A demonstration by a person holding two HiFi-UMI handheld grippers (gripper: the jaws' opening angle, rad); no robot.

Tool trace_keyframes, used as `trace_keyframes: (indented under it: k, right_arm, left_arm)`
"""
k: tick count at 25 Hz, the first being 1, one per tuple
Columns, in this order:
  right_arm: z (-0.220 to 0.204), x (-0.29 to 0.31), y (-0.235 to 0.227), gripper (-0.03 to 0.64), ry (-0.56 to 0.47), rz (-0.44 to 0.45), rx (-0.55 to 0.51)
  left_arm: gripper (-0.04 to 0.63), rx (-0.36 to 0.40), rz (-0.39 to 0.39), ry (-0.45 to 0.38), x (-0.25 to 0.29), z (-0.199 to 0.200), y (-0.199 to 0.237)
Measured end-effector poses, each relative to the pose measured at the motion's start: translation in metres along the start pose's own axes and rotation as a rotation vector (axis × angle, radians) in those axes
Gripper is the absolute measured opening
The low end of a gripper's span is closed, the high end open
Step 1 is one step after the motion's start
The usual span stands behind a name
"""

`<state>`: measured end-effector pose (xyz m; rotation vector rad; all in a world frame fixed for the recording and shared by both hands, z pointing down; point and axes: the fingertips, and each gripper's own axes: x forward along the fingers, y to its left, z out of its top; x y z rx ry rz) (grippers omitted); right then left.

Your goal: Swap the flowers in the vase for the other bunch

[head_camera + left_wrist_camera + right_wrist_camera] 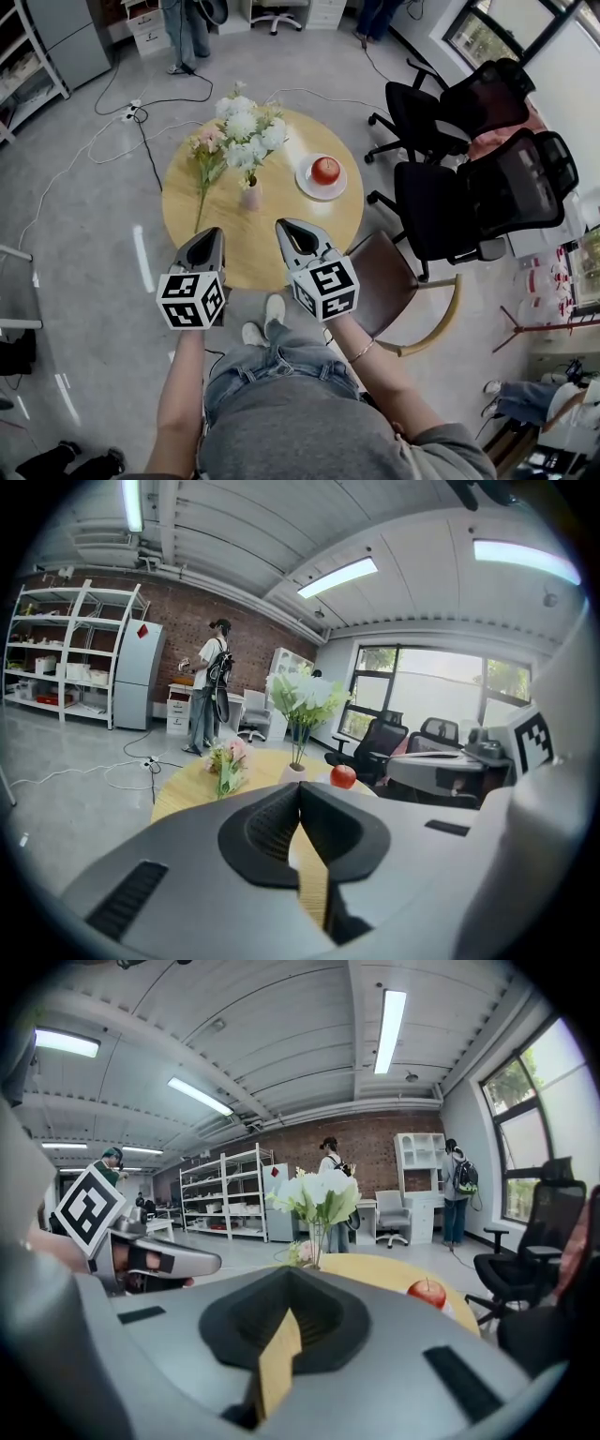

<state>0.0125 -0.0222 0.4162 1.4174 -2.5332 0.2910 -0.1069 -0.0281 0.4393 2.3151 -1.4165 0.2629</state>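
**White bunch in the vase, pink bunch on the table, both grippers shut**

A round wooden table (300,220) stands on a grey floor (84,281) crossed by loose cables (141,127). Two black office chairs (483,187) sit to its right in the head view, and a brown chair (380,281) is drawn up at its near right edge. The gripper views show the rest of the room: white shelves (56,658) against a brick wall (187,621), strip lights on the ceiling, large windows, and a person (211,682) standing beyond the table.

Near the middle of the table the vase (250,195) stands upright, holding the white bunch (248,127). The pink bunch (207,155) lies flat on the tabletop just left of the vase, its stems towards the near edge. To the right of the vase, apart from it, a white plate (305,183) carries a red apple (325,170).

The left gripper (210,234) and the right gripper (287,228) are held side by side over the near edge of the table (well short of the vase and of both bunches). Each has its jaws pressed together with nothing between them.
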Motion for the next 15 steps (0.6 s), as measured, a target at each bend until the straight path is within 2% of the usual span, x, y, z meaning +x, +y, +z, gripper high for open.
trace_keyframes:
  k: [15]
  right_arm:
    - [0.002, -0.024, 0.034, 0.009, -0.026, -0.011, -0.008]
  left_arm:
    - [0.018, 0.004, -0.006, -0.018, -0.037, -0.004, 0.001]
